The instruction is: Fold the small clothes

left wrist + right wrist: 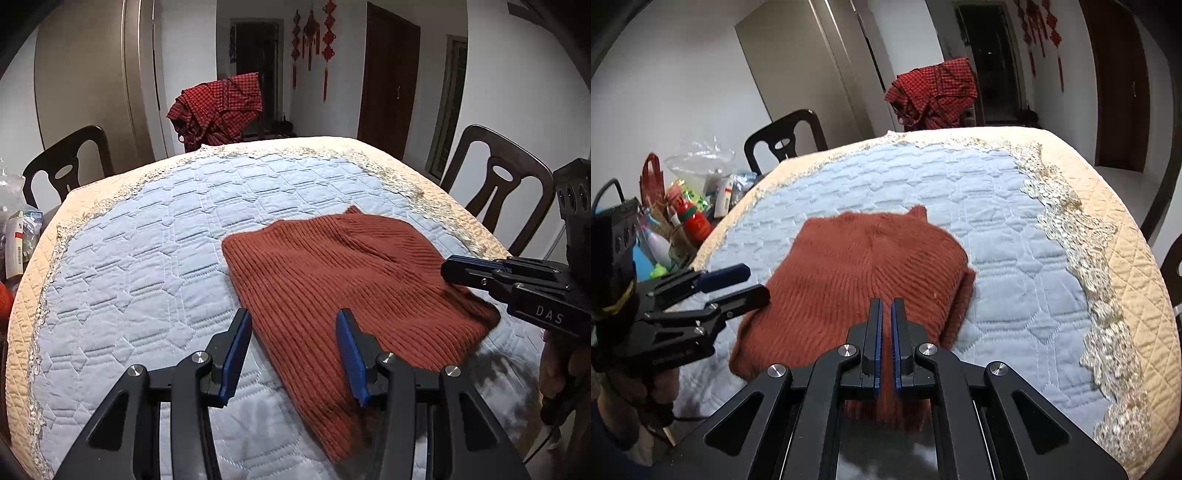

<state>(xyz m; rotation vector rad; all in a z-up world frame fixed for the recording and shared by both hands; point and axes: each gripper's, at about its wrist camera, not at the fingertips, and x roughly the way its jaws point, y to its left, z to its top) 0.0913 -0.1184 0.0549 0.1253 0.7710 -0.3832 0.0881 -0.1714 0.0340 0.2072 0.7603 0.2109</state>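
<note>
A rust-red ribbed knit garment (325,266) (849,266) lies folded on the light-blue quilted table cover (147,240) (997,221). My left gripper (292,315) (758,282) is open, its jaws well apart over the garment's near left edge; one finger is over the knit and the other over the quilt. My right gripper (886,301) (445,267) is shut, its blue pads almost together, and points down at the garment's right side. I see no fabric pinched between its pads.
A red checked cloth (218,107) (934,92) hangs over a chair at the far side. Dark wooden chairs (66,162) (498,184) stand around the table. Bottles, packets and plastic bags (687,206) crowd the left. A lace border (1071,221) rims the cover.
</note>
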